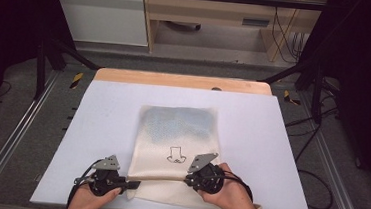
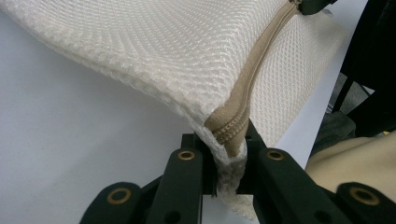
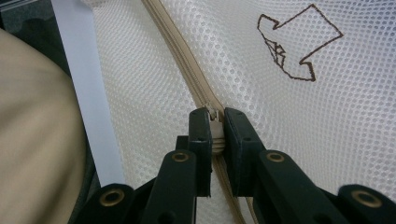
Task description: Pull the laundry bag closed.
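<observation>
The left tongs (image 2: 229,156) are clenched on the end of the beige zipper (image 2: 261,60) at the corner of a white mesh bag (image 1: 175,149). The right tongs (image 3: 215,135) grip what looks like the zipper's slider (image 3: 215,116), farther along. The bag lies flat on the white counter (image 1: 96,127), near its front edge, a small brown drawing (image 3: 299,42) on top.

I can't read any text, brand or number. Only mark: brown outline drawing (image 3: 299,44) on the white mesh bag (image 1: 176,134), at 2 o'clock in right gripper view. Not lettering.
</observation>
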`<action>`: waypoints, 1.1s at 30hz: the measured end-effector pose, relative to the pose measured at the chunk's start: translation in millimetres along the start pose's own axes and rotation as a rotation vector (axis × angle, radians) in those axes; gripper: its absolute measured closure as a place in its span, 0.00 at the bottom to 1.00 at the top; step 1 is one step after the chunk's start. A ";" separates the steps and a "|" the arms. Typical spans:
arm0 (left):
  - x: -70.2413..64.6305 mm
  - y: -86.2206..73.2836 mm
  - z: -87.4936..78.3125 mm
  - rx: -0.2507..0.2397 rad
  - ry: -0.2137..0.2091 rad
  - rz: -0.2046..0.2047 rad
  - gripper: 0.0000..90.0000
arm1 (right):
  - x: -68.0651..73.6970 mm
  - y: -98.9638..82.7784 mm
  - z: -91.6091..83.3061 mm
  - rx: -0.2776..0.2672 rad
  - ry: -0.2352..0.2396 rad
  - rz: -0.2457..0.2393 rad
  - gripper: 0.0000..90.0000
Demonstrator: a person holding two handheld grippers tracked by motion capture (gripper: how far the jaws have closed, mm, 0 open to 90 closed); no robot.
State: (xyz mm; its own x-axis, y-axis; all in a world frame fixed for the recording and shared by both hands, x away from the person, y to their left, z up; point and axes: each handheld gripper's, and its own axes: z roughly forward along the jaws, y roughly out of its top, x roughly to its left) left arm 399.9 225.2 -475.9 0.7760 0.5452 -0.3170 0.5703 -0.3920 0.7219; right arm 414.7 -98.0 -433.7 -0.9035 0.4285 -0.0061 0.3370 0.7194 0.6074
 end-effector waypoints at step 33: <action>-0.1 1.3 -0.8 -0.003 -0.002 0.005 0.92 | -4.9 -14.9 -12.1 -0.018 -0.027 0.037 0.91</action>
State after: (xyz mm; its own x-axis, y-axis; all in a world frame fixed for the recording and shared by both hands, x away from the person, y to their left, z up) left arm 400.4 225.3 -474.4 0.7795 0.5415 -0.3149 0.5657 -0.3926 0.7251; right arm 410.9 -117.5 -433.1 -0.8830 0.4693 -0.0048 0.3649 0.6930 0.6217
